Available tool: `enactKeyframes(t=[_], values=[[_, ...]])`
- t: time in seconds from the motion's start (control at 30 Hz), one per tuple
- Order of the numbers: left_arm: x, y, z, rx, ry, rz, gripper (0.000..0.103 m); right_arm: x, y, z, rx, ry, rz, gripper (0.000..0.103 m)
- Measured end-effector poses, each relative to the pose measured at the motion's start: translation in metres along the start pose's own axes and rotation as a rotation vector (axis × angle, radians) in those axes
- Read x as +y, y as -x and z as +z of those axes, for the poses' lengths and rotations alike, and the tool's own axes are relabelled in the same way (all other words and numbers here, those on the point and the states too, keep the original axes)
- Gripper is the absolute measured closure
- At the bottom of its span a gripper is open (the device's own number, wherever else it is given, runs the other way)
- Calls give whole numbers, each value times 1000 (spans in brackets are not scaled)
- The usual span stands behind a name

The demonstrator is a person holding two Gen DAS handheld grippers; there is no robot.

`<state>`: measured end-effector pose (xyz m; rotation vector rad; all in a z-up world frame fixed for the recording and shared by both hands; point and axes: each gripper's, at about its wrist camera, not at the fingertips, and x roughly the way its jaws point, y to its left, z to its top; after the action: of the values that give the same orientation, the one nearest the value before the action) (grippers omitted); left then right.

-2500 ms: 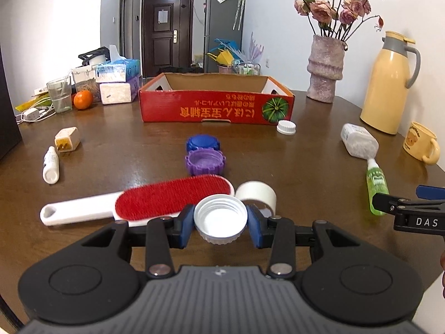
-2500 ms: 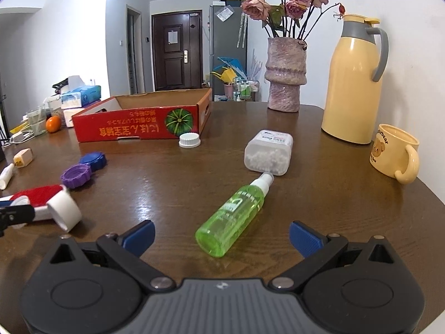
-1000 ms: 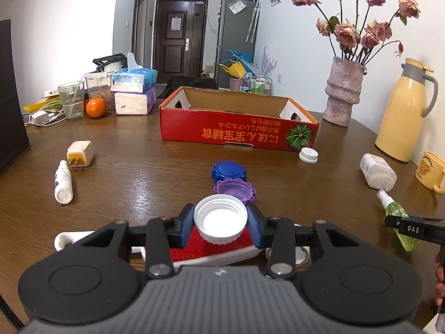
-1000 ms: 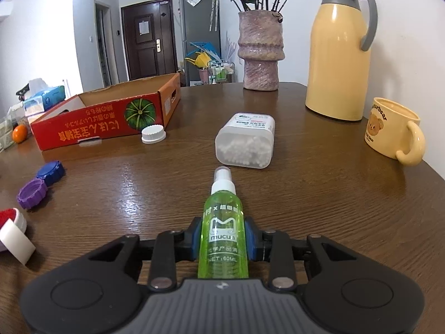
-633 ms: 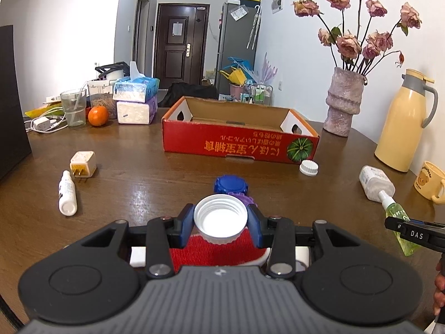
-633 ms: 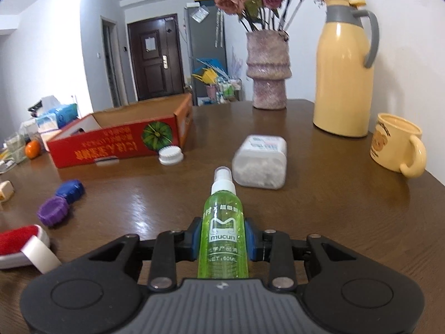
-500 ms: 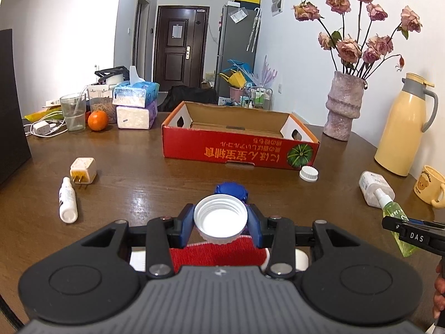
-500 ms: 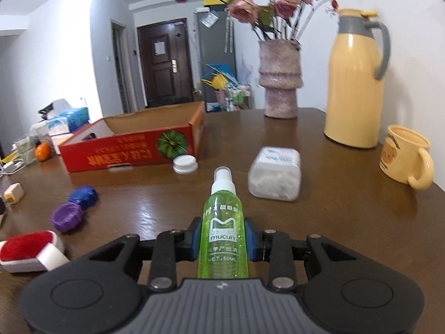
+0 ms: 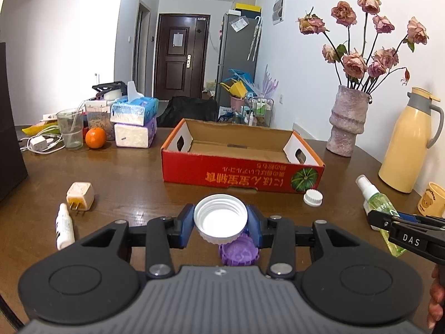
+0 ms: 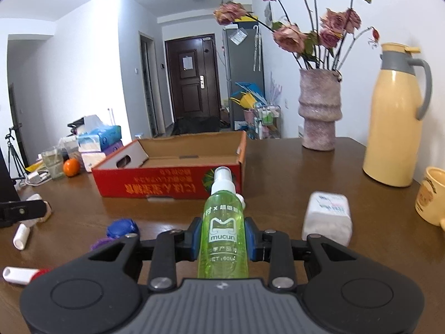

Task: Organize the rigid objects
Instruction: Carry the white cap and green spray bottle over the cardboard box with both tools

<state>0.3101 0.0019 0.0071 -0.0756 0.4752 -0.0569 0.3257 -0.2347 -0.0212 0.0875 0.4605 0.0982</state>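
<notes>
My left gripper [image 9: 220,222] is shut on a white jar lid [image 9: 220,218], open side up, held above the table. A purple lid [image 9: 239,250] lies just beneath it. My right gripper [image 10: 222,236] is shut on a green spray bottle [image 10: 223,222] with its white nozzle pointing forward. That bottle [image 9: 379,203] and the right gripper's tip also show at the right of the left wrist view. The open red cardboard box [image 9: 242,172] stands ahead of both grippers, its inside bare [image 10: 172,178]. A small white cap [image 9: 313,197] lies at its front right corner.
On the table lie a blue lid [image 10: 122,228], a white cotton-swab box [image 10: 328,220], a white tube [image 9: 64,226], a plug adapter [image 9: 80,194] and a red lint brush [image 10: 22,274]. A vase [image 9: 346,122], yellow thermos [image 9: 407,142] and mug [image 10: 431,194] stand right; tissue packs, glass and orange [image 9: 95,137] left.
Both grippers have risen and moved toward the red box, each keeping its load. The lint brush has dropped out of the left wrist view, and the box looks nearer.
</notes>
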Motion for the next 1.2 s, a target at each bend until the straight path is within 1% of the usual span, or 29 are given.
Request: enactKeyframes(t=[0.8,1.2], values=[[-15,-57,58,-33,-2,-9,62,35,-50,53,-59,12,49,73],[-17,-98,85,-31,6,7,62,42,-89,72,-51,11,51,73]])
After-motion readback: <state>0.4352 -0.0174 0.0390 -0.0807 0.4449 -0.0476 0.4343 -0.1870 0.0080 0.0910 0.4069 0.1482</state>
